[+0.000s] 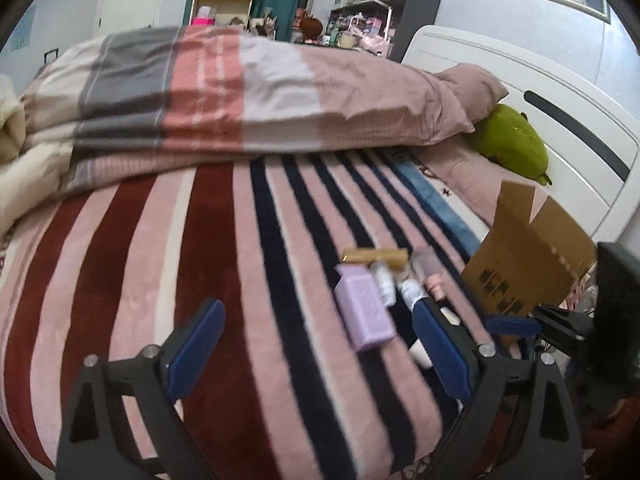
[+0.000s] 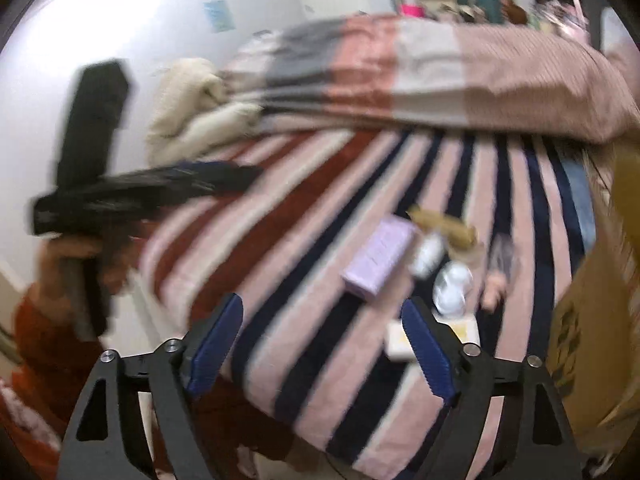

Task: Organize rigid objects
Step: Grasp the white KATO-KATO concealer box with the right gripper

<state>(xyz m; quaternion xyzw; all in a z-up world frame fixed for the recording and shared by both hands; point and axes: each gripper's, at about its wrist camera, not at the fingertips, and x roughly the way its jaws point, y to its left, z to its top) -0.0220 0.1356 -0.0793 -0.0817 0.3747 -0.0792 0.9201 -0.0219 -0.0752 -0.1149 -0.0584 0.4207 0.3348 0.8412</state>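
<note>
while both grippers hover over the striped bed [image 1: 224,264] with jaws spread wide and empty, the lilac box [image 1: 363,312] lies centre-right among small bottles [image 1: 412,290], ahead of the left gripper [image 1: 316,354] and right gripper [image 2: 322,350], cardboard box [image 1: 528,256] at right.

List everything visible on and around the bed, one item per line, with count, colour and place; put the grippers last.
Rectangular lilac box: 1, lilac, lying on the striped blanket in the small pile.
Long gold box: 1, gold-tan, behind the lilac box.
Small white bottles: about 2, white, right of the lilac box; blurred.
Pink tube: 1, pink, right edge of the pile.
Flat cream packet: 1, cream, nearest the right gripper, partly hidden.
Open cardboard box: 1, brown, right of the pile.
Striped fleece blanket: 1, pink, maroon, navy, covering the bed.
Folded quilt: 1, pink, grey, white, behind.
Green plush toy: 1, by the headboard.
Left gripper: open, empty.
Right gripper: open, empty.
</note>
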